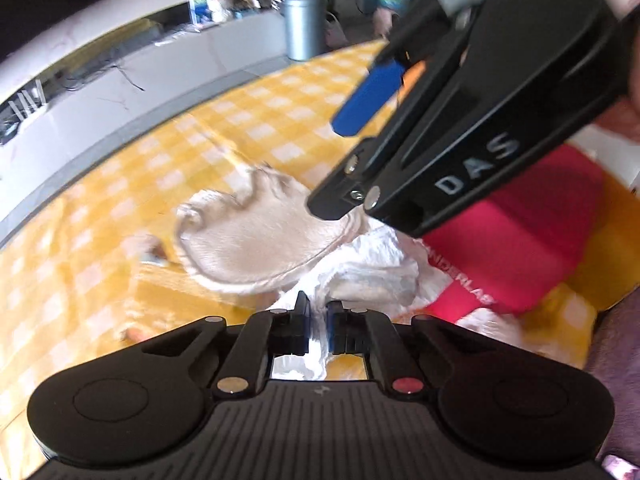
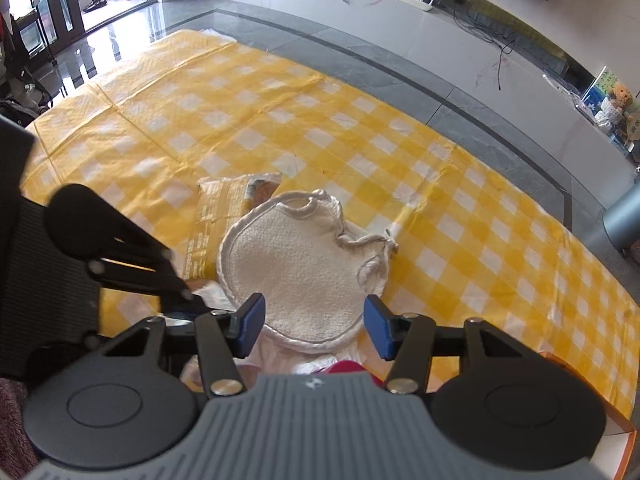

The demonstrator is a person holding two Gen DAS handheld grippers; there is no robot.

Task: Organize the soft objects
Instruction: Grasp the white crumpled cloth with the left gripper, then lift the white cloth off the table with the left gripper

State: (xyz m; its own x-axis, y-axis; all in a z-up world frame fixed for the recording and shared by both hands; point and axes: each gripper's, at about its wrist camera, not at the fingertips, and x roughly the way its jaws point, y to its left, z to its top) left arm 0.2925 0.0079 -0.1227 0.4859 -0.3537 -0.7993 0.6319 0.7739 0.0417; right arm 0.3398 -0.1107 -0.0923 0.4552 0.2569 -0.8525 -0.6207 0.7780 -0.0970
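Note:
A cream terry bib point(image 2: 304, 276) with string ties lies on the yellow checked cloth point(image 2: 280, 120); it also shows in the left wrist view point(image 1: 256, 236). Under and beside it lies a crumpled white cloth point(image 1: 372, 272). My left gripper point(image 1: 318, 320) is shut on a fold of that white cloth. My right gripper point(image 2: 314, 322) is open and empty, hovering just above the near edge of the bib; it crosses the upper right of the left wrist view, one blue pad point(image 1: 366, 100) showing. A red fabric item point(image 1: 516, 248) with white lettering lies to the right of the white cloth.
A yellow printed packet point(image 2: 224, 216) lies partly under the bib's left side. Grey floor, a low white TV bench point(image 2: 440, 16) with a router and cables, and a metal bin point(image 1: 302, 26) lie beyond the cloth. An orange-edged box point(image 2: 624, 440) sits at the near right.

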